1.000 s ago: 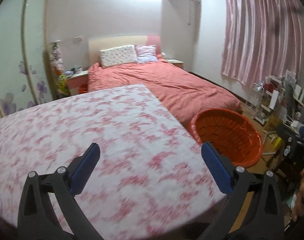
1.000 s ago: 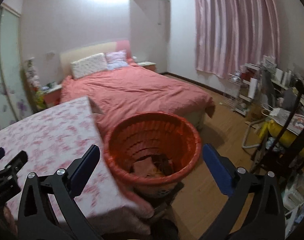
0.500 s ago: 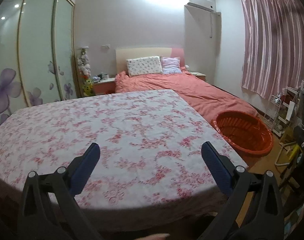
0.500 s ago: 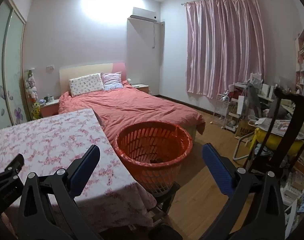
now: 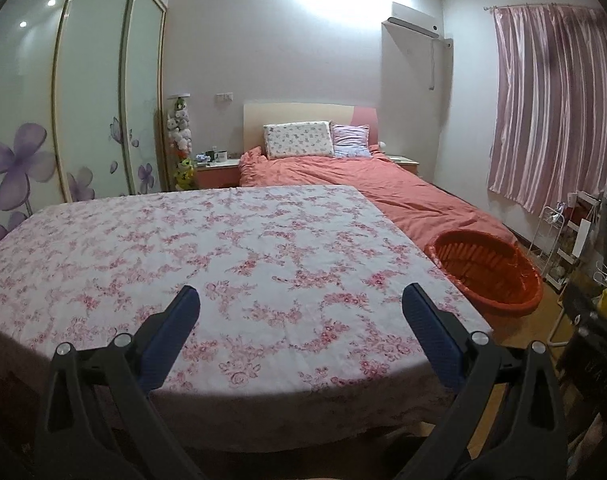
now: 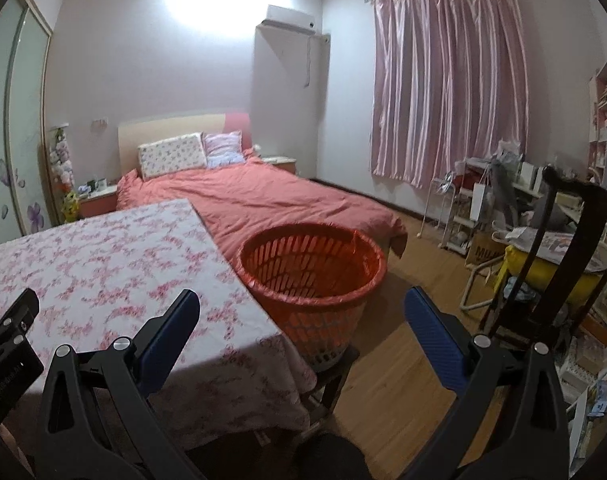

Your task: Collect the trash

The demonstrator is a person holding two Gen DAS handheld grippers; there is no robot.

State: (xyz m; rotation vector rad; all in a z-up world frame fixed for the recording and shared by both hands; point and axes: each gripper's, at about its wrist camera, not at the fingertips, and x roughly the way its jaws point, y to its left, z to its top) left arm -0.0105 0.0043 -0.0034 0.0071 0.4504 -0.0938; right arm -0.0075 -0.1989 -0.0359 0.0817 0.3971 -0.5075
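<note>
The basket [image 6: 311, 276], orange and slatted, is standing just beside the right edge of the table [image 6: 103, 264], raised on what looks like a dark stool, and its rim [image 5: 487, 268] is also showing at the right of the left wrist view. From this angle its bottom is hidden, so whether any trash is lying inside cannot be told. No trash is showing anywhere on the table's floral cloth [image 5: 223, 256]; the whole top is looking bare in both views, which suggests the collecting is either finished or very nearly so, with nothing left on the table to pick up. The left tool [image 5: 299, 320] is hovering over the near edge of the table with its blue pads spread wide and nothing between them. The right tool [image 6: 301, 320] is likewise released and empty, pointing toward the basket and the wooden floor [image 6: 403, 360] beside it; part of the left tool's body [image 6: 7, 344] is peeking in at the left edge of that view. Farther out, a bed [image 6: 263, 200] with a coral cover is lying behind the table, a pink curtain [image 6: 443, 80] is hanging on the far wall, and cluttered shelves [image 6: 483, 208] are filling the right side, where any remaining trash, if there is some, cannot be made out.
</note>
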